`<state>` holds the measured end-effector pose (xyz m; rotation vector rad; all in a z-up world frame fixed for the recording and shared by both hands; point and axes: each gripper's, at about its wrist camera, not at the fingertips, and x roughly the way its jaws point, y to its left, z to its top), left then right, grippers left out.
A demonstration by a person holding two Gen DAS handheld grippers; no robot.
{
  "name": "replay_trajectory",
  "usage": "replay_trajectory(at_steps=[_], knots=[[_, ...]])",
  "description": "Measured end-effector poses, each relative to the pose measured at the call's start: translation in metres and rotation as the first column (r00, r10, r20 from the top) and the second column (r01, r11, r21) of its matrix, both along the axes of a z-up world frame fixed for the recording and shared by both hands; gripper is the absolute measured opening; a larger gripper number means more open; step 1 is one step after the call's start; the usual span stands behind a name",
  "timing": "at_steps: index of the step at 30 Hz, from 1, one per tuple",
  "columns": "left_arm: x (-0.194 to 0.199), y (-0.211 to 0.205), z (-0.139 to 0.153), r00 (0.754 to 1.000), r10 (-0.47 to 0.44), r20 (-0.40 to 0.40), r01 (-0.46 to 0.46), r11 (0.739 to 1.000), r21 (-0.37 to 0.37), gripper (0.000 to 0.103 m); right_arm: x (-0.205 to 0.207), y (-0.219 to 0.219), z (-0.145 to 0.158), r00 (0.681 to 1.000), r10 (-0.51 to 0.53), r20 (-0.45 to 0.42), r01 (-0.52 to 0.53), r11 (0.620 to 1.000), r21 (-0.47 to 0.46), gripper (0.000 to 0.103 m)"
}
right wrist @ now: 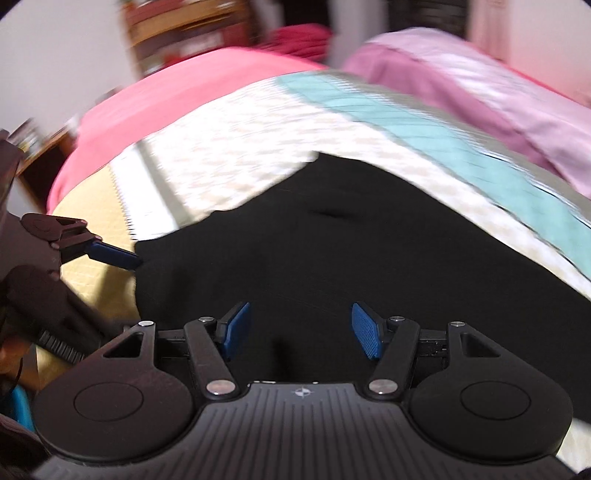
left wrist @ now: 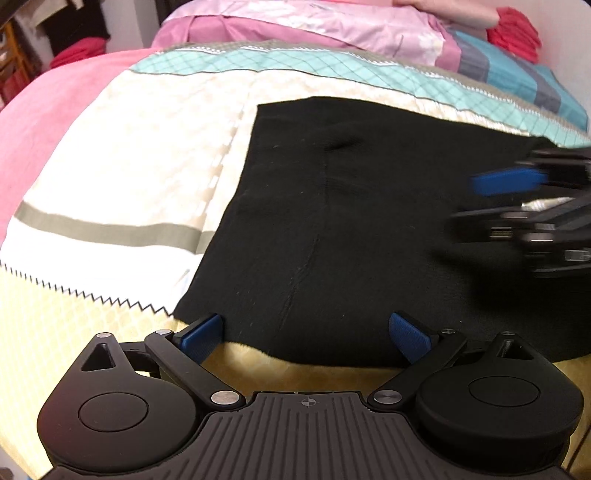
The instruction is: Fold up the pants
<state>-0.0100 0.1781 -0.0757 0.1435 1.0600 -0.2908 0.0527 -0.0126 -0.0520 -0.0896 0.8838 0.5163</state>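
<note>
The black pants (left wrist: 332, 229) lie flat on the bed's patterned quilt (left wrist: 129, 155), their near edge just ahead of the left hand-held gripper (left wrist: 306, 332), whose blue fingers stand wide apart, holding nothing. Bare quilt stretches left of the pants, with a pink blanket (left wrist: 55, 110) beyond it. The right hand-held gripper (right wrist: 301, 328) hovers over the pants, fingers spread and empty. Pink pillows (left wrist: 314, 26) lie at the far side.

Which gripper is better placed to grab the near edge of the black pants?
Left. The left gripper is open, straddling the pants' near hem. The right gripper, also open, sits over mid-cloth.
</note>
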Motion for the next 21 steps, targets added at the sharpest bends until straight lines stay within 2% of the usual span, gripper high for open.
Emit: replay_trajectory(at_steps=[2, 3, 4, 5, 7, 10, 12, 15, 17, 19, 20, 21], knots=[[0.001, 0.005, -0.004, 1.000, 0.022, -0.022, -0.022, 1.000, -0.016, 0.103, 0.026, 0.025, -0.017, 0.996, 0.075, -0.049, -0.075, 0.997, 0.014, 0.055], [0.001, 0.009, -0.006, 0.999, 0.038, -0.031, -0.039, 0.999, -0.034, 0.103, 0.040, 0.039, -0.028, 0.991, 0.103, -0.081, -0.101, 0.995, 0.026, 0.048], [0.008, 0.011, -0.010, 0.999, 0.046, -0.026, -0.047, 0.998, -0.049, 0.103, 0.051, 0.055, -0.036, 0.991, 0.115, -0.063, -0.114, 0.993, 0.026, 0.055], [0.009, 0.012, -0.010, 0.999, 0.047, -0.021, -0.048, 0.998, -0.046, 0.103, 0.057, 0.066, -0.038, 0.993, 0.117, -0.006, -0.117, 0.993, 0.022, 0.057], [0.008, 0.012, -0.011, 0.999, 0.052, -0.014, -0.053, 0.998, -0.038, 0.103, 0.072, 0.082, -0.040, 0.995, 0.101, 0.001, -0.101, 0.995, 0.024, 0.065], [0.007, 0.012, -0.012, 0.998, 0.053, -0.013, -0.054, 0.998, -0.044, 0.103, 0.068, 0.076, -0.031, 0.994, 0.107, -0.038, -0.106, 0.994, 0.014, 0.063], [0.004, 0.015, -0.011, 0.999, 0.047, -0.005, -0.047, 0.998, -0.043, 0.103, 0.058, 0.056, -0.018, 0.992, 0.112, -0.055, -0.110, 0.993, 0.033, 0.064], [-0.005, 0.014, -0.009, 0.999, 0.042, 0.015, -0.041, 0.998, -0.047, 0.103, 0.054, 0.032, -0.002, 0.999, 0.052, 0.008, -0.053, 0.998, 0.025, 0.068], [-0.011, 0.013, -0.007, 0.999, 0.042, 0.024, -0.041, 0.998, -0.045, 0.103, 0.070, 0.036, -0.007, 0.999, 0.027, 0.039, -0.026, 0.999, -0.027, 0.066], [-0.012, 0.012, -0.007, 0.999, 0.047, 0.024, -0.046, 0.998, -0.042, 0.103, 0.096, 0.055, -0.024, 1.000, 0.031, -0.001, -0.031, 0.998, -0.055, 0.062], [-0.012, 0.012, -0.007, 0.998, 0.051, 0.023, -0.050, 0.998, -0.040, 0.103, 0.110, 0.065, -0.036, 0.999, 0.025, -0.021, -0.026, 0.998, -0.054, 0.068], [-0.012, 0.012, -0.006, 0.998, 0.053, 0.021, -0.052, 0.998, -0.037, 0.103, 0.115, 0.070, -0.039, 1.000, 0.023, 0.004, -0.023, 1.000, -0.015, 0.083]])
